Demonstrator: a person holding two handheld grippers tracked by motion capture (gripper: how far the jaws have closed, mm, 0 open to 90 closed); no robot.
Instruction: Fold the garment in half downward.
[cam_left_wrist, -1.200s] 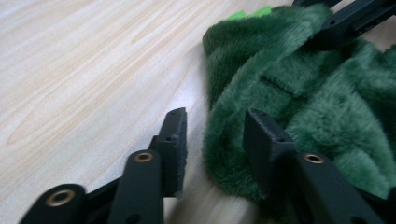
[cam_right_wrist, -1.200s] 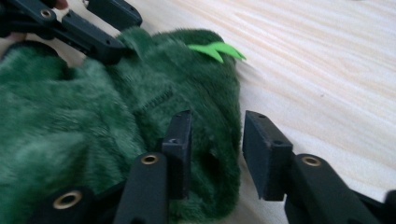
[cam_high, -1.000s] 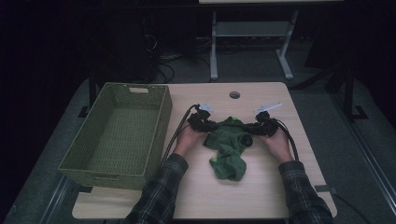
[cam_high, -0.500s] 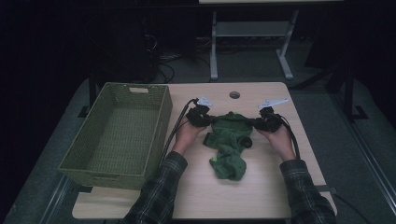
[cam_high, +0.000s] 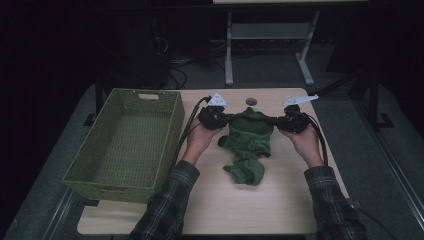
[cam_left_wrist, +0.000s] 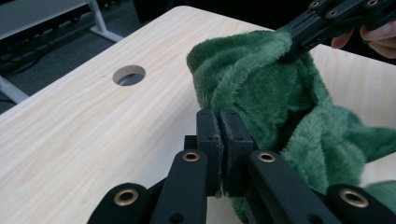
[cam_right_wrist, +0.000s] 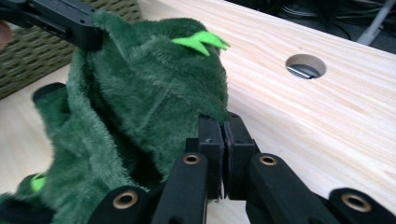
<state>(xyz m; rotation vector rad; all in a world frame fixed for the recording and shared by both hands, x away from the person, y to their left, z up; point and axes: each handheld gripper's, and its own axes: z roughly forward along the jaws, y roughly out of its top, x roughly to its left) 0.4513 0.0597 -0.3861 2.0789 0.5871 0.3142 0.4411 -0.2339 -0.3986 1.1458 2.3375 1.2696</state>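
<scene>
A dark green fleece garment (cam_high: 247, 142) hangs from its top edge, and its lower part rests on the table. My left gripper (cam_high: 227, 120) is shut on the garment's upper left corner. In the left gripper view the jaws (cam_left_wrist: 221, 116) pinch the fleece (cam_left_wrist: 280, 93), with the other gripper (cam_left_wrist: 287, 49) at the far corner. My right gripper (cam_high: 274, 120) is shut on the upper right corner. Its own view has the jaws (cam_right_wrist: 223, 122) closed on the fabric (cam_right_wrist: 154, 93), which bears a bright green tab (cam_right_wrist: 201, 42).
A green woven basket (cam_high: 172, 127) stands on the left part of the light wooden table (cam_high: 260, 210). A round cable hole (cam_high: 251, 101) lies just behind the garment. Beyond the table stand a metal frame and cables on the floor.
Both hands have risen with the garment's upper corners in the jaws. The top edge has come up off the table and is stretched between the grippers.
</scene>
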